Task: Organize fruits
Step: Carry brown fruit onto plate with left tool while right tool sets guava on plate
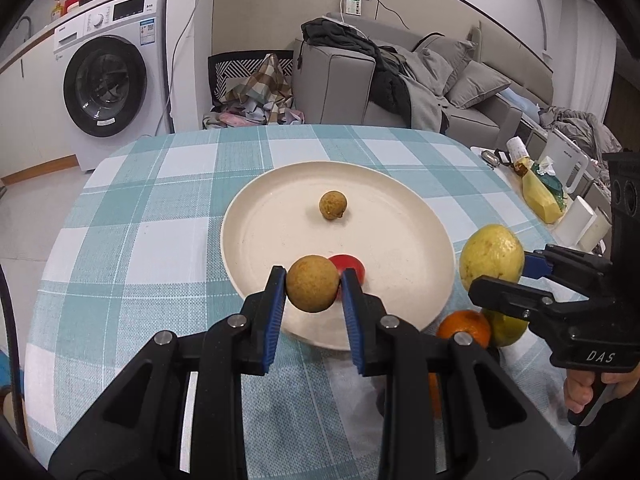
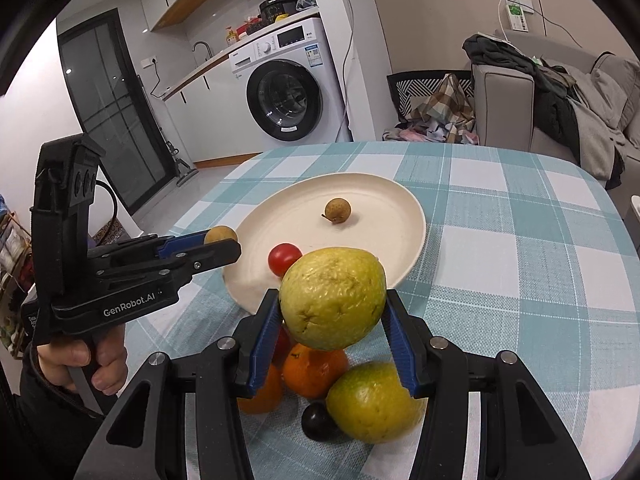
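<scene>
Two grippers are each holding a fruit above the checked tablecloth (image 1: 160, 216). The left gripper (image 1: 313, 280) is clamped on a small round longan (image 1: 312, 283), tan and matte with a finely speckled skin, held between the blue pads over the near rim of the cream plate (image 1: 256, 236). The right gripper (image 2: 332, 312) grips a large guava (image 2: 333, 298), yellow-green, bumpy, with brown scuffs and a puckered end facing the camera; its jaws stand wide around it, just near of the plate's edge.

On the plate lie two fruits: a second longan (image 1: 333, 205), brownish and rough with a short stem stub, past the middle toward the far side, and a glossy red cherry tomato (image 1: 352, 266) near the near rim, partly hidden behind the left gripper's right finger.

On the cloth, to the near right of the plate, a cluster of fruit sits together under the right gripper: an orange (image 2: 316, 372) with a dark stem spot, touching another orange (image 2: 262, 396) to its left, a green-yellow citrus fruit (image 2: 370, 402) to its right, and a small, dark, shiny plum (image 2: 319, 420) nearest the camera, touching the green-yellow one. Something red shows behind the gripper's left finger; what it is cannot be told.
</scene>
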